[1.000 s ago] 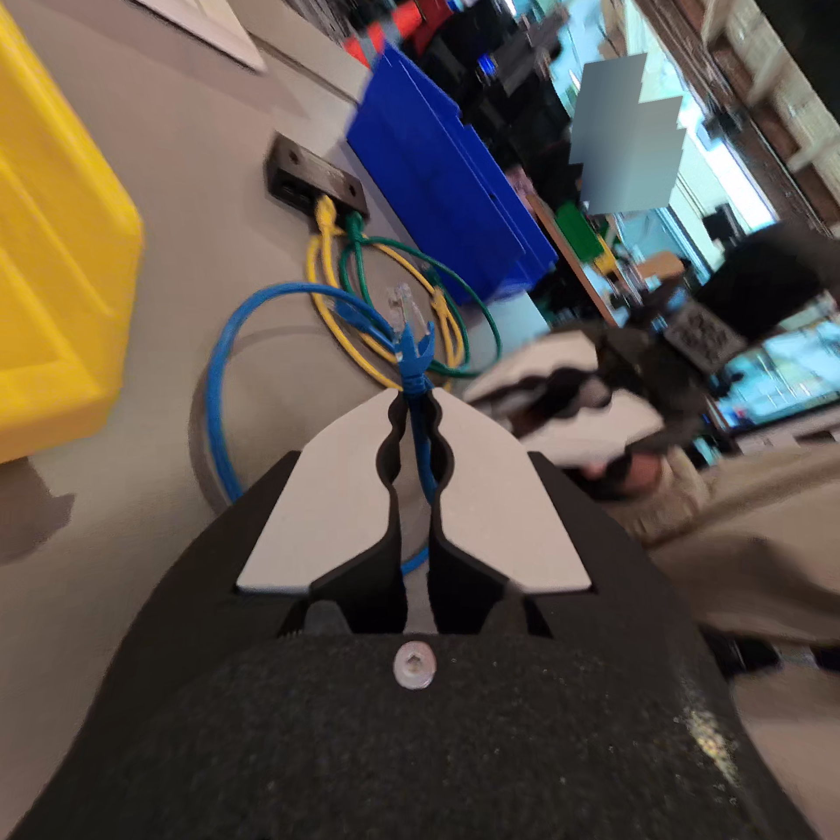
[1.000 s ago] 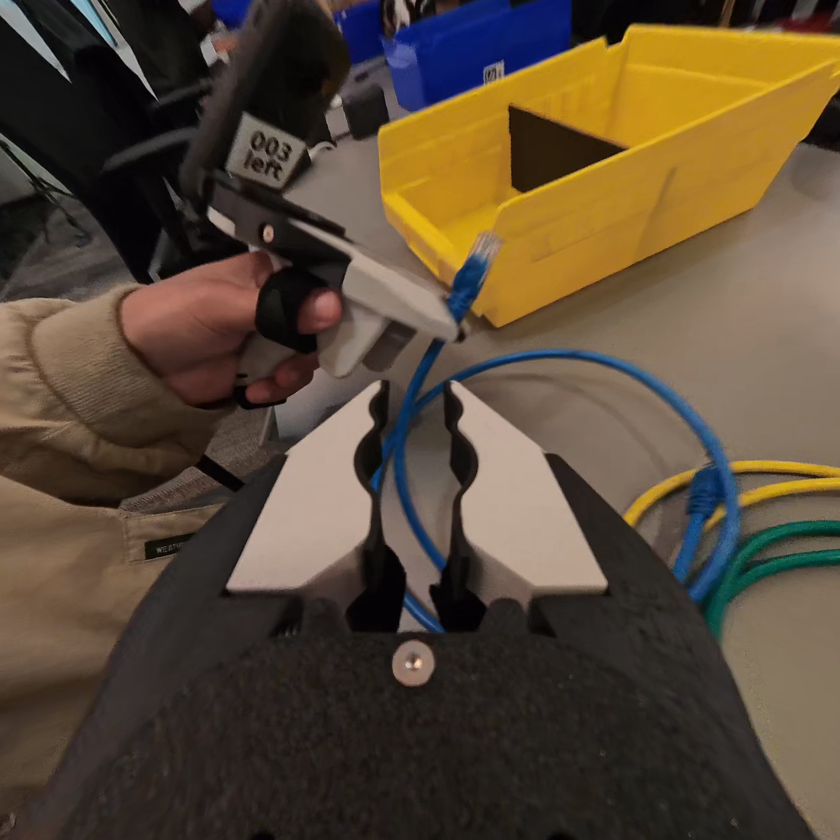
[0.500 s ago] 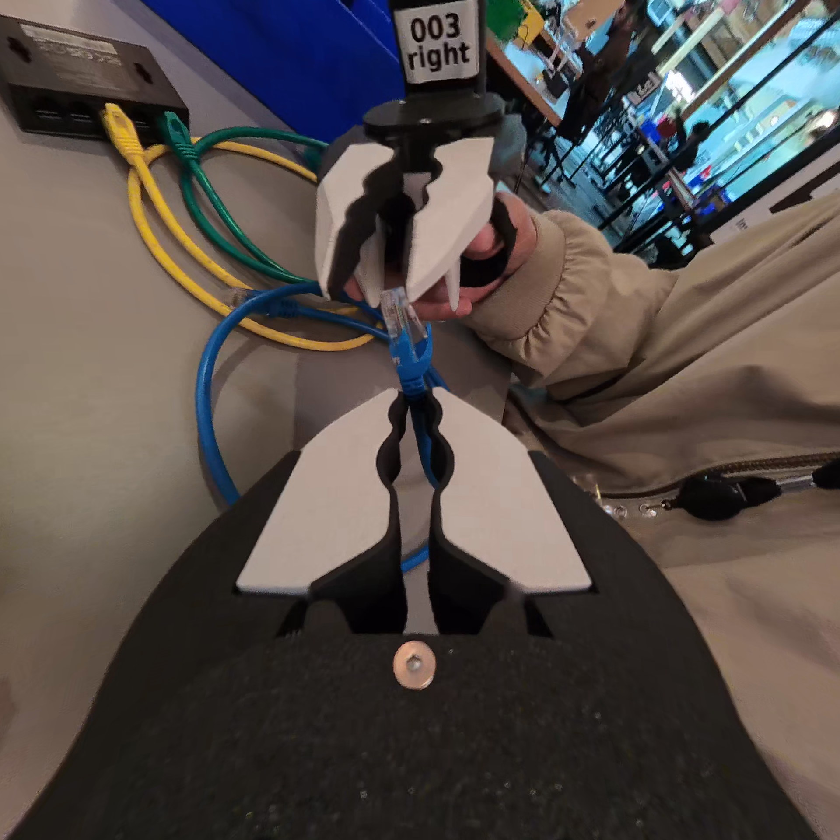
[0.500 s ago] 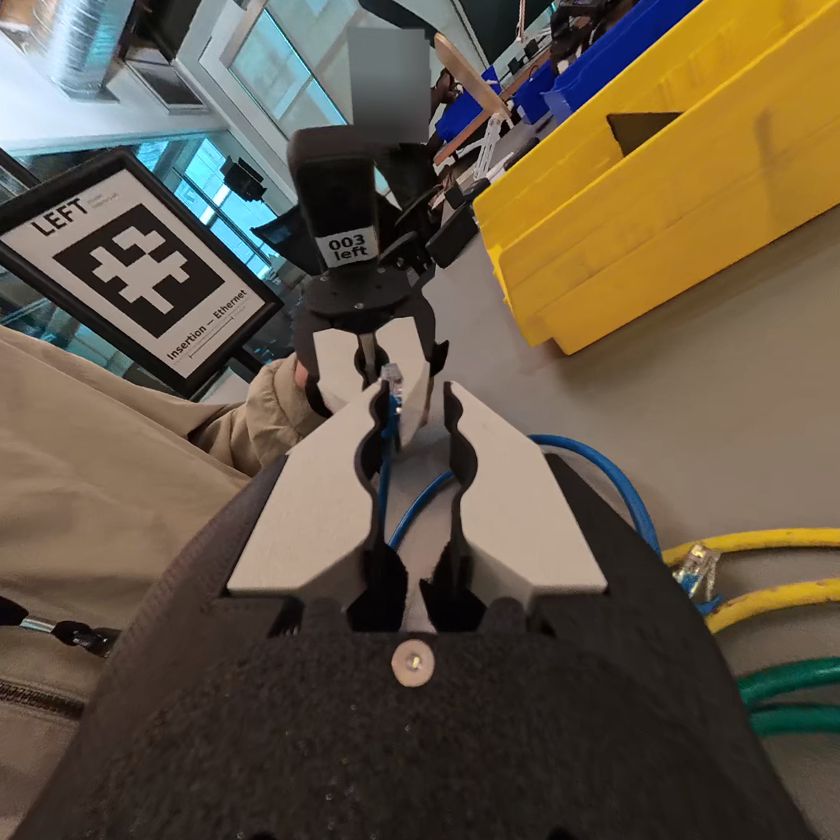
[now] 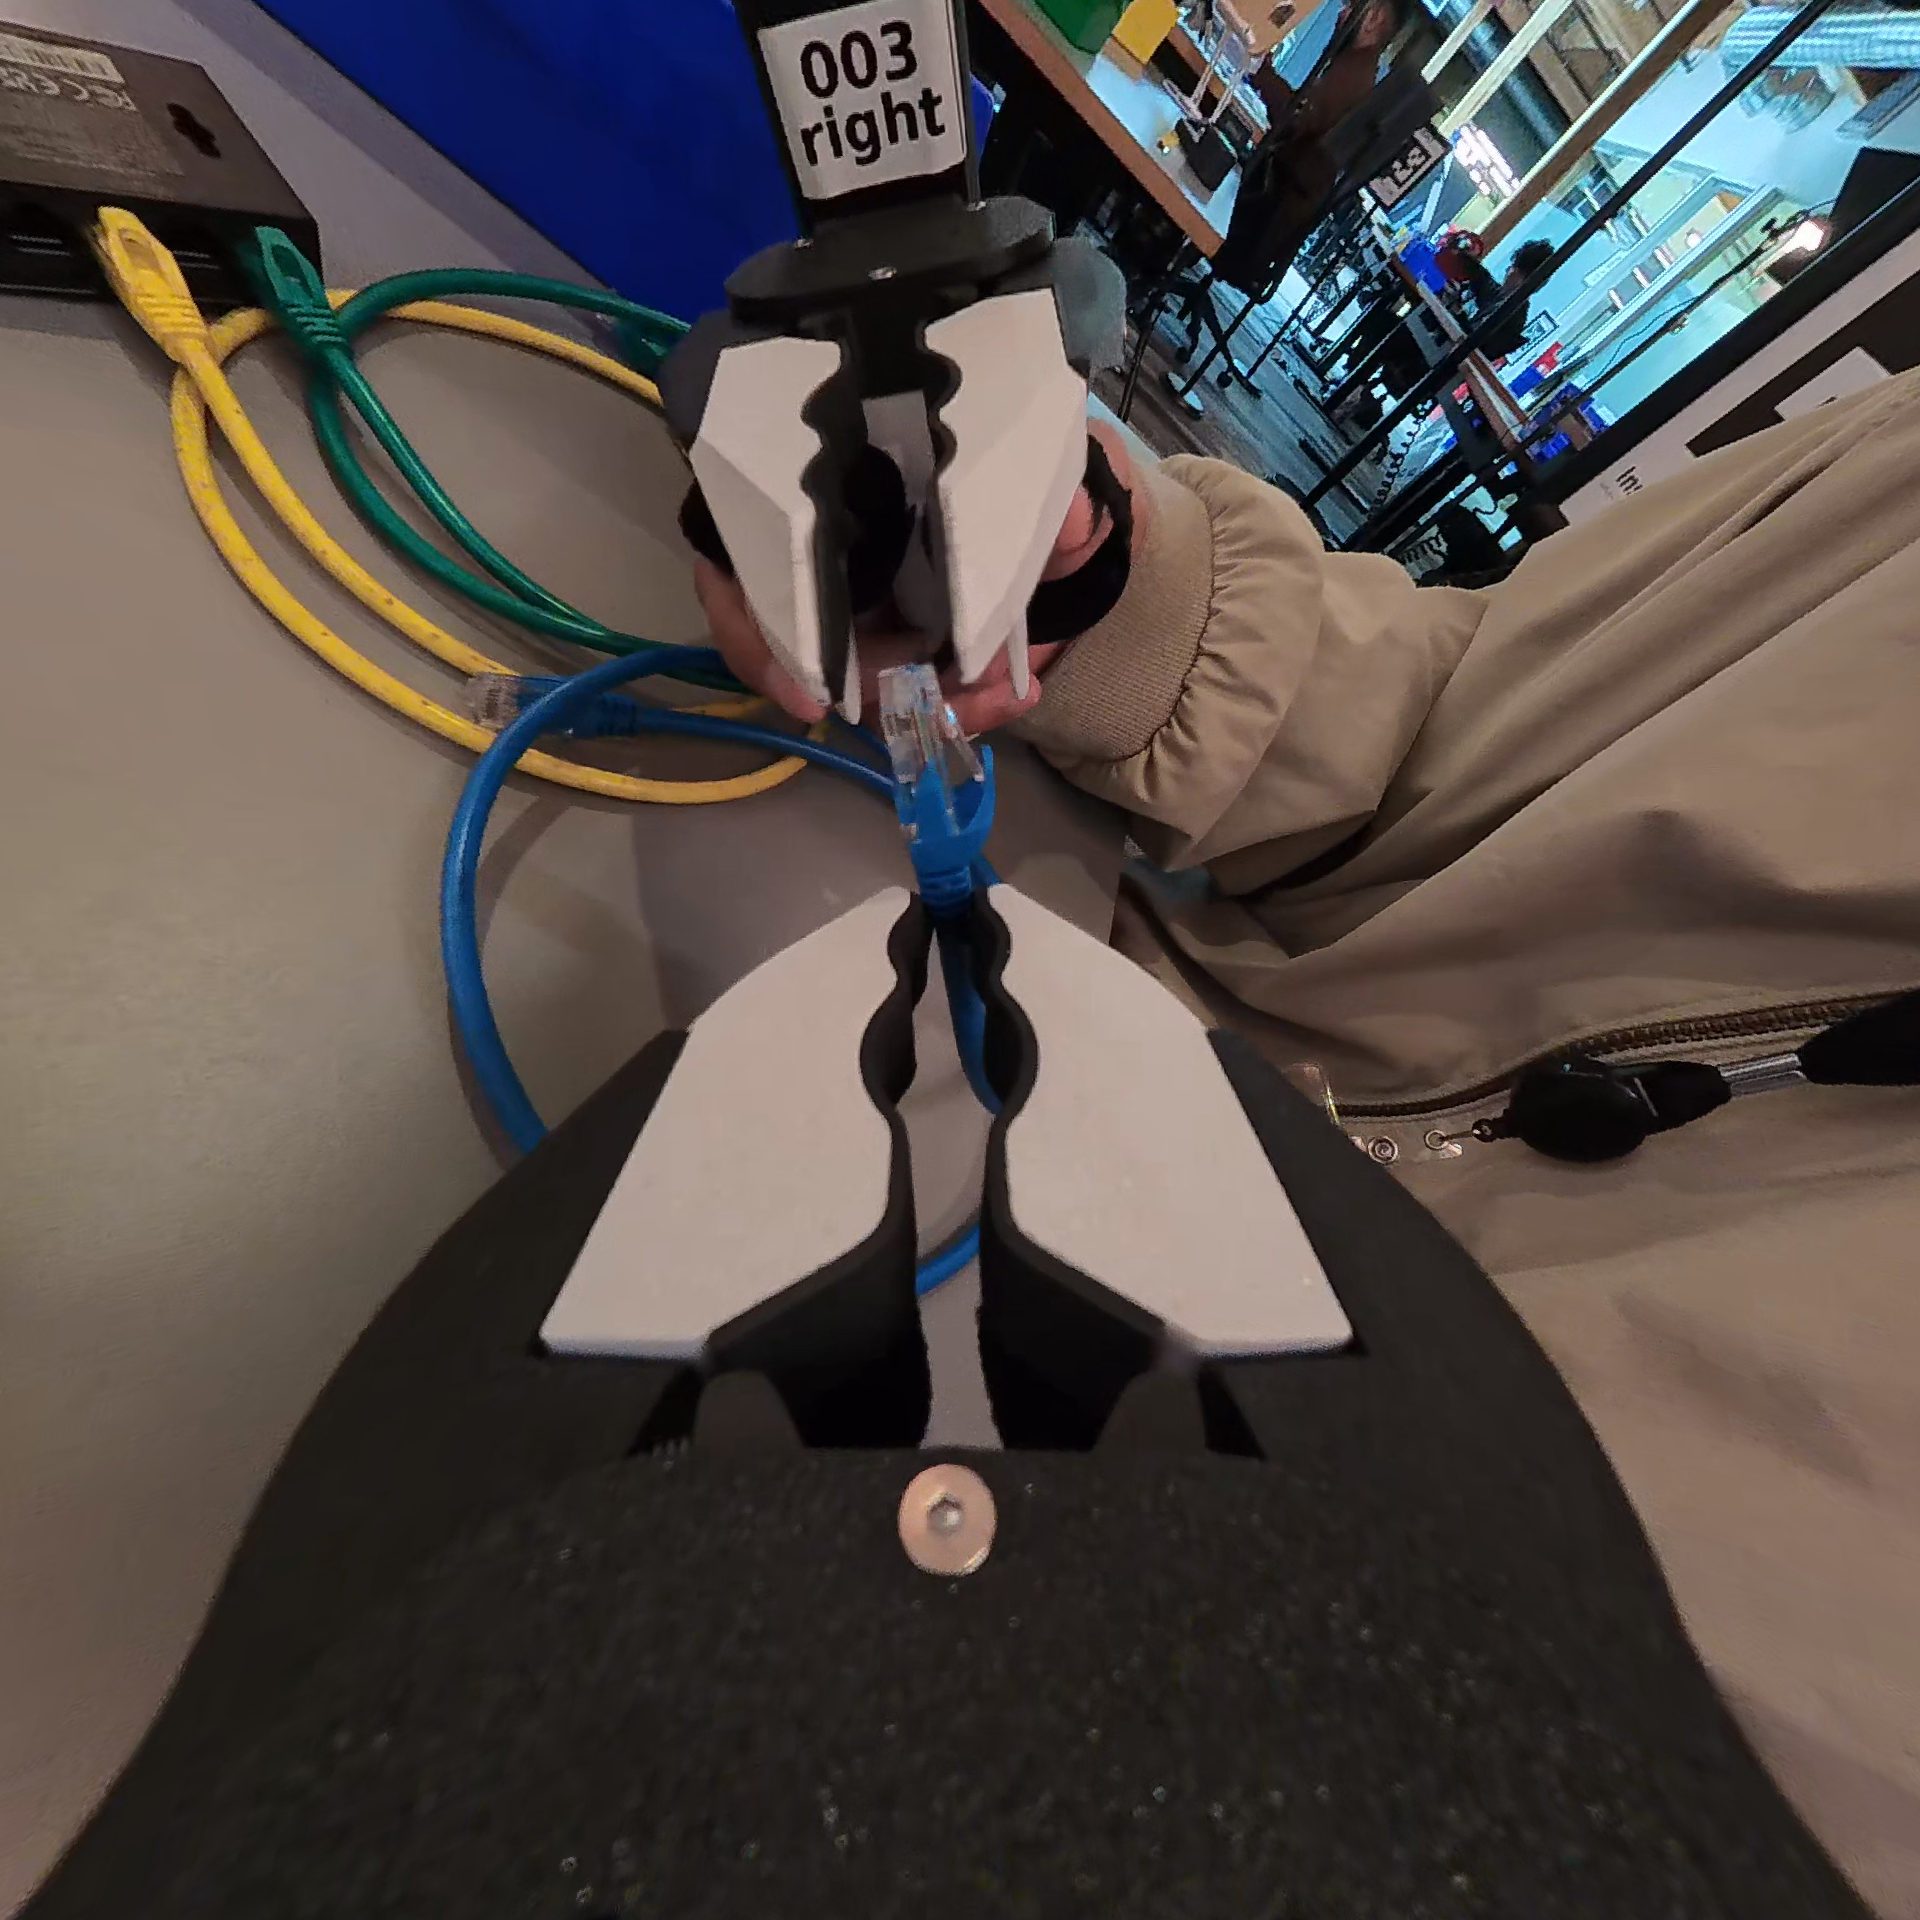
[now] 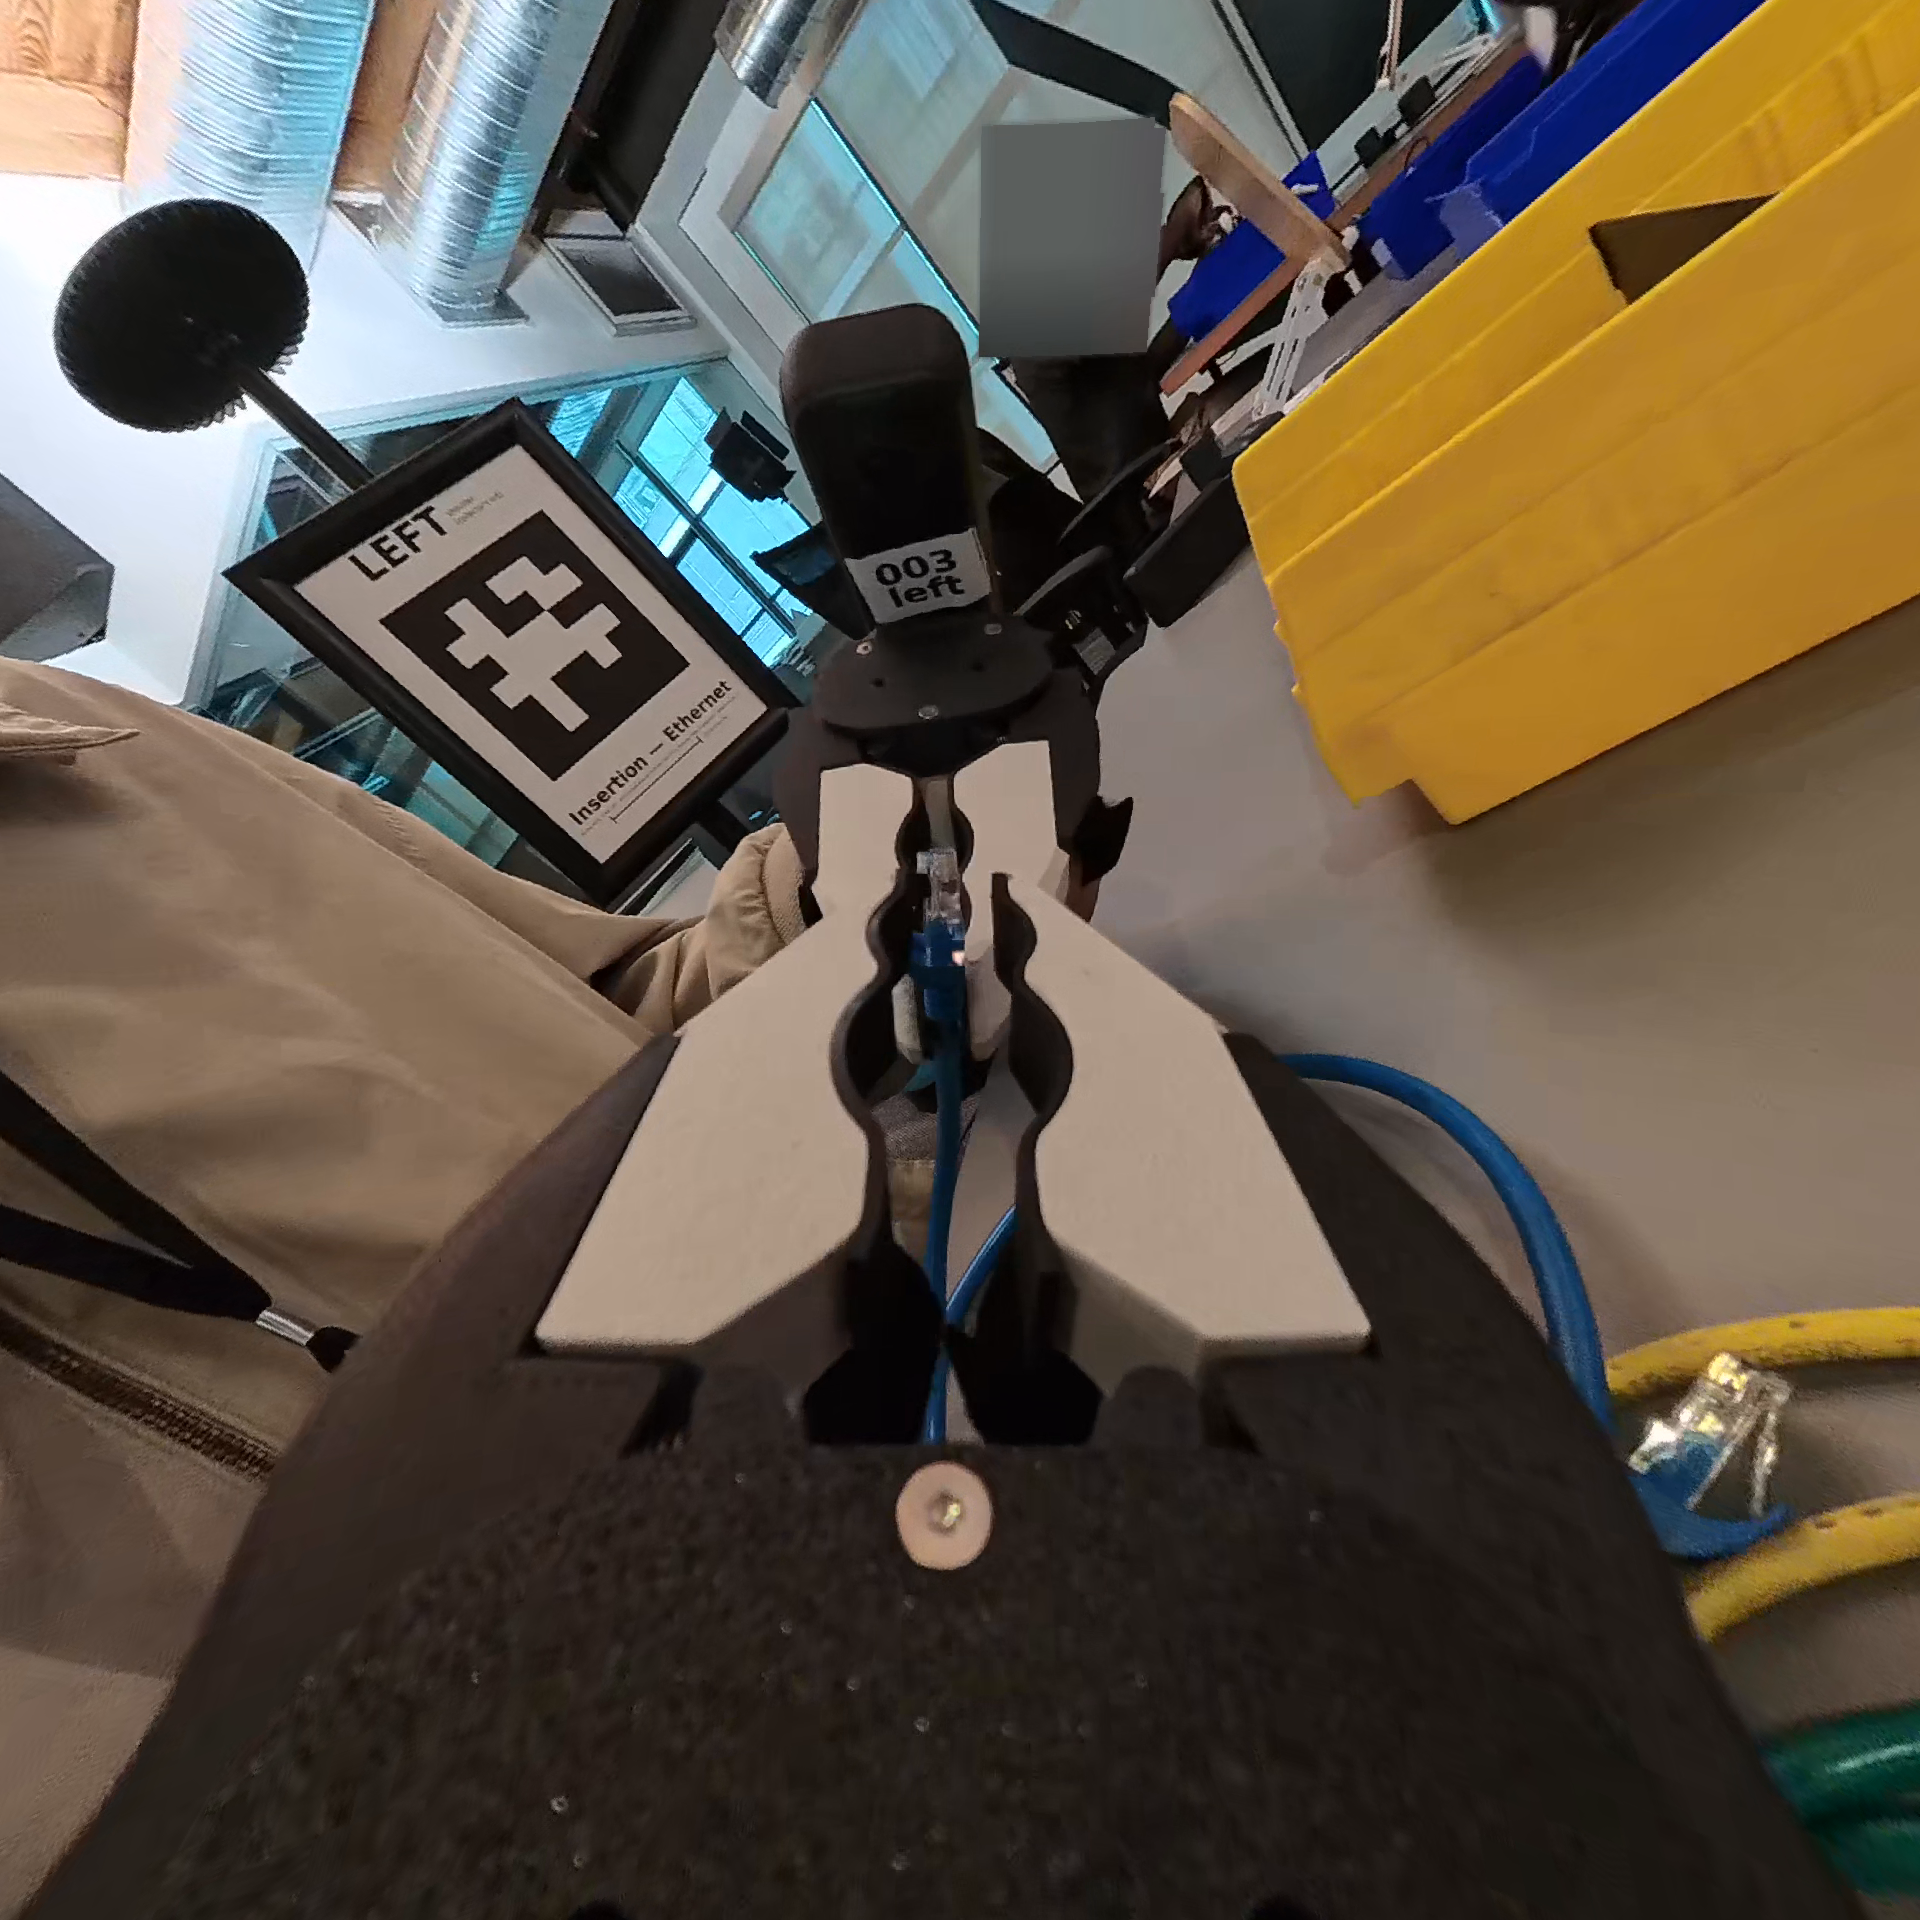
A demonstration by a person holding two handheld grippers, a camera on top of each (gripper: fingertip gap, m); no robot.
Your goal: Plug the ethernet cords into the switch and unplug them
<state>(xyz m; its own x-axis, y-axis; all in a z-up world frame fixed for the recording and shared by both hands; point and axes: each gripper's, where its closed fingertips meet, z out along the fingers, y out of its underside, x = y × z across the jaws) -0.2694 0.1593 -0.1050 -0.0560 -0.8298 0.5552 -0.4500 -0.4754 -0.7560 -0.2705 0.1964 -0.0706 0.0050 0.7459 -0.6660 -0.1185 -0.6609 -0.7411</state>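
My left gripper is shut on the blue ethernet cord just behind its boot, with the clear plug sticking out in front. My right gripper faces it head-on, open, its fingertips on either side of the plug's tip. In the right wrist view, the plug sits between my right gripper's open jaws, with the left gripper just beyond. The black switch lies far left, with a yellow cord and a green cord plugged in.
The blue cord's other plug lies loose on the grey table among the yellow and green loops, and shows in the right wrist view. Yellow bins and blue bins stand nearby. A person's beige jacket is close. Left tips and right tips are each some 25 centimetres from the black switch.
The left gripper swung the blue plug away from the switch toward the right gripper. The right gripper moved in, so its open jaws now straddle the plug tip.
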